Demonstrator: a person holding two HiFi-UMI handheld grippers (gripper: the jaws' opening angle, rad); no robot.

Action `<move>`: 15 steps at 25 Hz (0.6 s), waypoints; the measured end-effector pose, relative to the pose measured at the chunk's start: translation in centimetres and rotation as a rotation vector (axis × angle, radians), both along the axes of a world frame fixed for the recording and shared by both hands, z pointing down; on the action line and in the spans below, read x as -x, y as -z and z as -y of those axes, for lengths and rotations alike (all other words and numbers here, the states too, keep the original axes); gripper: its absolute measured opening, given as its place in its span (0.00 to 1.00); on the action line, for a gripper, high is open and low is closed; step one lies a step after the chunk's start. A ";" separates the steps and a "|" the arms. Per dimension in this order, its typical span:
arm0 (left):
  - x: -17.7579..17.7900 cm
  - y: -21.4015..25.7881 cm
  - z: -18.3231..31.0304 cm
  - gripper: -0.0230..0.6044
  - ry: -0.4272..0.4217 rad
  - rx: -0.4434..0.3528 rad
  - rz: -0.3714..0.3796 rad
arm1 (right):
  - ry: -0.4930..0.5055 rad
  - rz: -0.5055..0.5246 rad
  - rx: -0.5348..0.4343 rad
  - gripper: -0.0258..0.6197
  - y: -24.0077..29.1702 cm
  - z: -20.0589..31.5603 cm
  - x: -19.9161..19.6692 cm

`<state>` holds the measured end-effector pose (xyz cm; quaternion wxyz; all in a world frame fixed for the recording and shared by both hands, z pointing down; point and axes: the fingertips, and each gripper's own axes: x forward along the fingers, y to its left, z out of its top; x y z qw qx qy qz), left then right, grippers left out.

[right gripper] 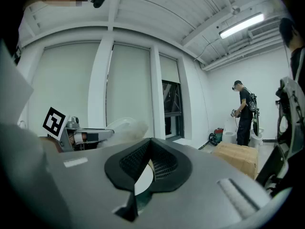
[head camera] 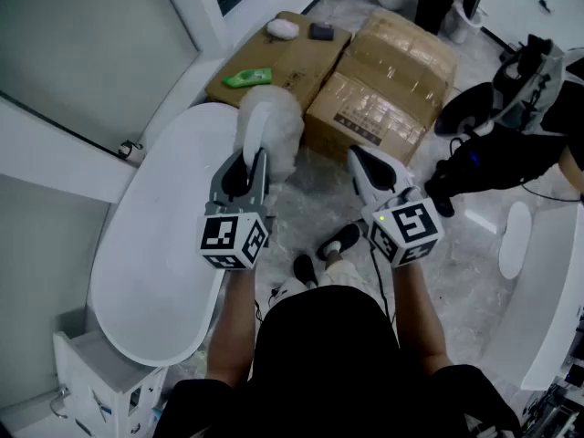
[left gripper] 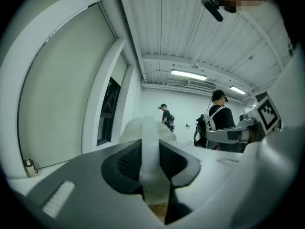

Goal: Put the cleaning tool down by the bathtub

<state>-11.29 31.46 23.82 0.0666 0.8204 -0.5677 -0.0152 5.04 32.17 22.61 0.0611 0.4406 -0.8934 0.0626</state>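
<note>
Your left hand-held gripper (head camera: 254, 164) is covering the handle of the cleaning tool (head camera: 274, 126), so only its fluffy head is showing. The green thing (head camera: 246, 78) on the cardboard box (head camera: 301, 62) is looking too small to name. The picture's edge is cutting off a big white thing (head camera: 557, 318).

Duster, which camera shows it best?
Head view: the whole fluffy duster shows, held in the left claw. The left gripper view shows mainly its handle; the right gripper view shows only part of its fluff.
</note>
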 end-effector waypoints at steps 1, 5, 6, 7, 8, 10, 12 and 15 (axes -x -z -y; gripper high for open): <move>0.0 -0.2 -0.1 0.17 -0.001 0.007 0.000 | 0.001 -0.002 -0.004 0.05 0.1 -0.2 0.0; -0.2 -0.8 -0.3 0.17 -0.006 0.025 -0.009 | 0.005 -0.009 -0.014 0.05 0.3 -0.7 0.3; -0.2 -0.8 -0.3 0.17 -0.008 0.027 -0.010 | 0.006 -0.010 -0.013 0.05 0.3 -0.8 0.4; -0.3 -0.9 -0.3 0.17 -0.009 0.028 -0.007 | 0.008 -0.011 -0.012 0.05 0.2 -0.8 0.4; -0.4 -0.9 -0.3 0.17 -0.012 0.028 -0.003 | 0.010 -0.012 -0.012 0.05 0.2 -0.9 0.5; -0.6 -1.0 -0.5 0.17 -0.019 0.030 0.004 | 0.013 -0.011 -0.019 0.05 0.1 -1.1 0.6; -0.4 -1.0 -0.7 0.17 -0.024 0.032 0.007 | 0.020 0.005 -0.032 0.05 0.2 -1.3 1.1; 0.0 -1.3 -0.8 0.17 -0.029 0.040 0.008 | 0.044 0.025 -0.027 0.05 0.2 -1.5 2.1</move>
